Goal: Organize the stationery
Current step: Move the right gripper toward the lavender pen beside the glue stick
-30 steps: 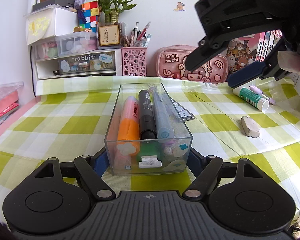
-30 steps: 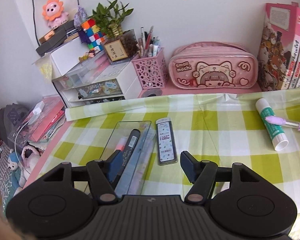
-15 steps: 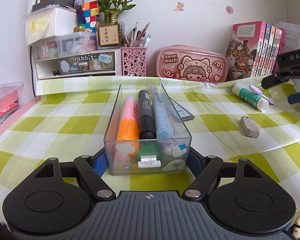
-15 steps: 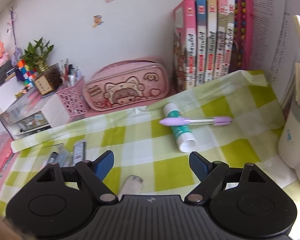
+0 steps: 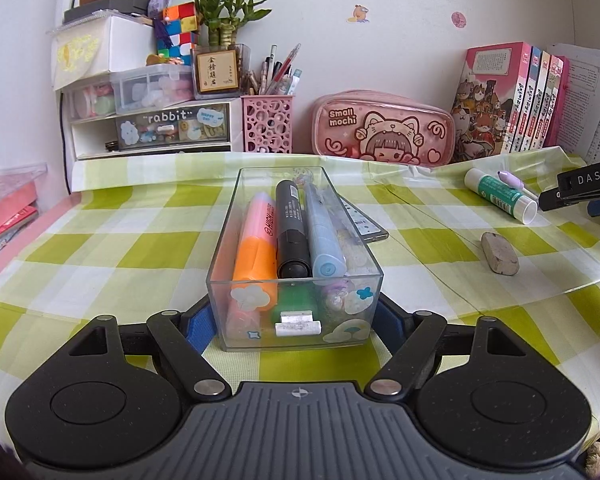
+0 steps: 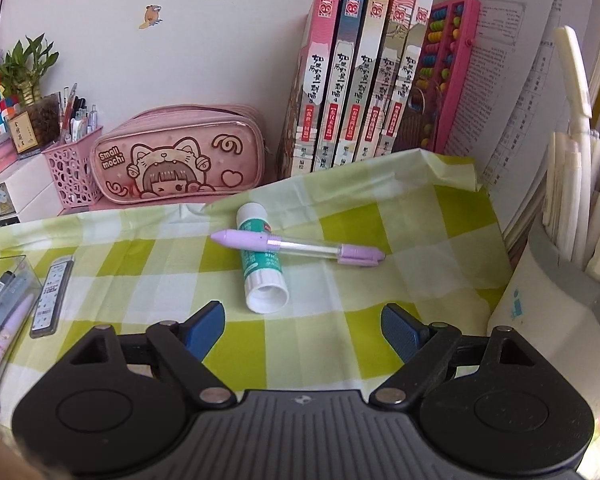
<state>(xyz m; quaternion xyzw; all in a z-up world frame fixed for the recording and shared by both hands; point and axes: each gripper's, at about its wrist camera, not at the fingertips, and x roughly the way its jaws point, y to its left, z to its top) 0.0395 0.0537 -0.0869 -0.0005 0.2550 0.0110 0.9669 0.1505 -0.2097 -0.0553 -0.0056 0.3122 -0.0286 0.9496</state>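
My left gripper [image 5: 294, 318] has its blue pads pressed against the two long sides of the clear plastic organizer box [image 5: 294, 256], so I am clamping the box at its near end while it rests on the green-and-white checked tablecloth [image 5: 120, 240]. Inside the box, lying lengthwise, are an orange highlighter [image 5: 256, 252], a black marker [image 5: 291, 230] and a pale blue pen [image 5: 324, 236], side by side; a green item sits lower down behind the near wall, too blurred by stickers to name. Just right of the box a flat lead refill case [image 5: 362, 222] lies on the cloth, close to the wall of the box, though I cannot tell whether it touches.

My right gripper [image 6: 302, 330] is spread wide and holds nothing. Ahead of it, nearer its left pad, the glue stick [image 6: 260, 268] lies on the cloth with its white cap end pointing toward me. A lilac mechanical pencil [image 6: 296, 246] lies across the glue stick, resting on top of it, tip to the left. Both lie beyond my fingertips, not between them. In the left wrist view a worn eraser [image 5: 499, 258] lies alone on the cloth, well right of the box and nearer me than the glue stick. The pink pencil case [image 6: 180, 160] stands at the back by the wall.
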